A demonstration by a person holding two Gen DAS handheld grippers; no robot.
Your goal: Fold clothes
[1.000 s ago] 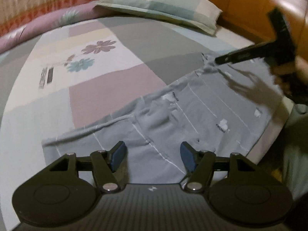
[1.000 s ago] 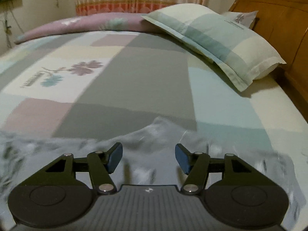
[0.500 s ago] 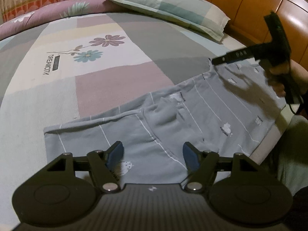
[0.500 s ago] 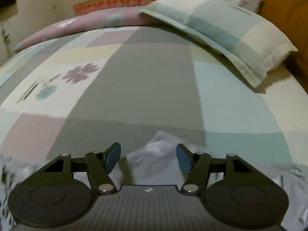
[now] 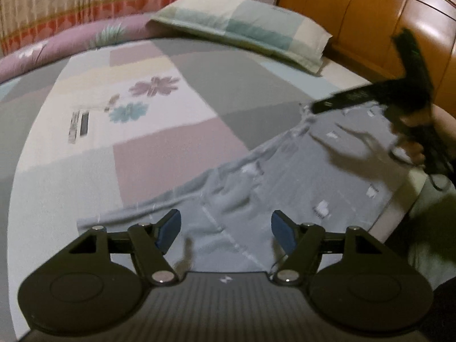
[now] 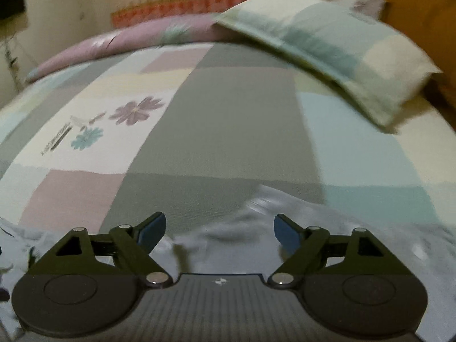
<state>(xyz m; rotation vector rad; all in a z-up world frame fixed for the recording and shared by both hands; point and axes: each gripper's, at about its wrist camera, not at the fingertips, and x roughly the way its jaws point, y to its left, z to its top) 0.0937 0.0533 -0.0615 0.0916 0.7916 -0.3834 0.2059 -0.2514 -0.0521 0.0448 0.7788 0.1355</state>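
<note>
Left wrist view: grey garment (image 5: 299,182) spread on the bed (image 5: 171,108).
Both jaws stand released: left hand-held gripper (image 5: 225,229) over its near edge, right hand-held gripper (image 6: 219,228) above its far corner.

Soft grey cloth garment (image 5: 299,176), glossy wooden headboard (image 5: 370,14), seemingly matt plastic tool (image 5: 226,229).

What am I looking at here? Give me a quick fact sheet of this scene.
Place: patchwork bedspread on a bed
Garment: grey patterned garment, spread flat near the bed edge
Left hand-held gripper: open, above the garment
Right hand-held gripper: open, at the garment's far edge
Beyond: checked pillow, wooden headboard
</note>
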